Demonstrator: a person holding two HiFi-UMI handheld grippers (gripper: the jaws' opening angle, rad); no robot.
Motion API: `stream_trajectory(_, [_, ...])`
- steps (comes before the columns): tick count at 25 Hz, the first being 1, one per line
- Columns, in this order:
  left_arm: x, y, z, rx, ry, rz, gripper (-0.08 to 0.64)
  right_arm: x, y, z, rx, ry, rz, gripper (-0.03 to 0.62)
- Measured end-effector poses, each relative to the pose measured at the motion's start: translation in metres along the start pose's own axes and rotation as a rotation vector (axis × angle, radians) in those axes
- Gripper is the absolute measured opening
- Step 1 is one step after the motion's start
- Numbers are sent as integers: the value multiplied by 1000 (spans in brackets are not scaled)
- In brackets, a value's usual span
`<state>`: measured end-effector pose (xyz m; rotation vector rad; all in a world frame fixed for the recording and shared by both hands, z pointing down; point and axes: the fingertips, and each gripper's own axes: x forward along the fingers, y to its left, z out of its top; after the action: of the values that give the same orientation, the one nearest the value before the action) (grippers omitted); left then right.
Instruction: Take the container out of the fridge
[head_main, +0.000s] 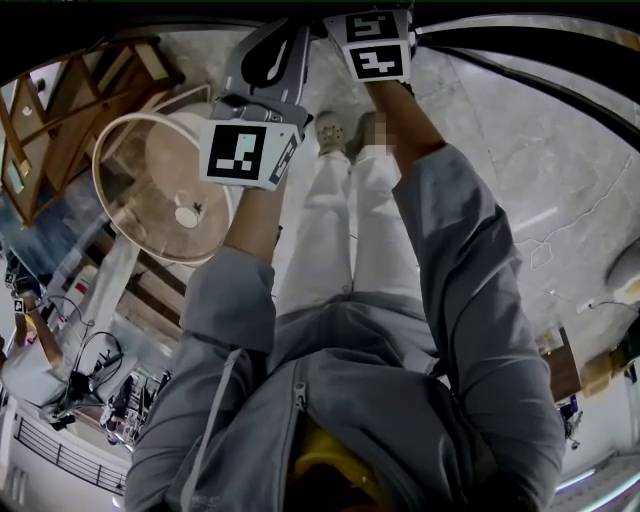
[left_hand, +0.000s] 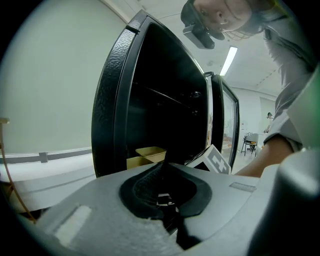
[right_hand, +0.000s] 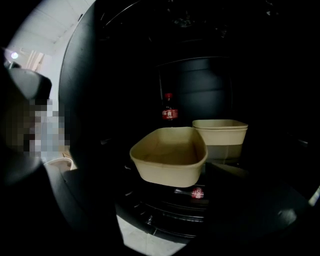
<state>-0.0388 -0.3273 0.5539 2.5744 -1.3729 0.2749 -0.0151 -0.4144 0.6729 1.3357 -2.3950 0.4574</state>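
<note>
Left gripper (left_hand: 162, 172): dark fingers meet in a point, nothing between them. It is held outside the tall black fridge (left_hand: 112, 105), whose cavity gapes just beyond the fingertips. The fridge door (left_hand: 223, 125) stands swung out to the right of them.

Right gripper (head_main: 378, 42): reaches into the dark cavity. Its jaws stand wide apart and have hold of nothing; in its own view they show only as dim shapes at the edges.

Tan rectangular open-topped container (right_hand: 170, 156): sits on a wire shelf straight ahead of the right fingers, between the lines of the two jaws but clear of both. It is empty as far as can be seen. From the left gripper view the same container (left_hand: 150, 152) shows just above the closed fingertips, further in.

A second tan tub (right_hand: 220, 131) sits beyond it to the right. A dark bottle with a red label (right_hand: 169, 111) stands upright behind both. Another red-labelled bottle (right_hand: 196, 193) lies on the rack below the container.
</note>
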Motion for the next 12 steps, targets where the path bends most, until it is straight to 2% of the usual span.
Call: stream_trajectory(12, [-2,4,0,-10,2,7,6,20,-4,-1,23,-6,-52,509])
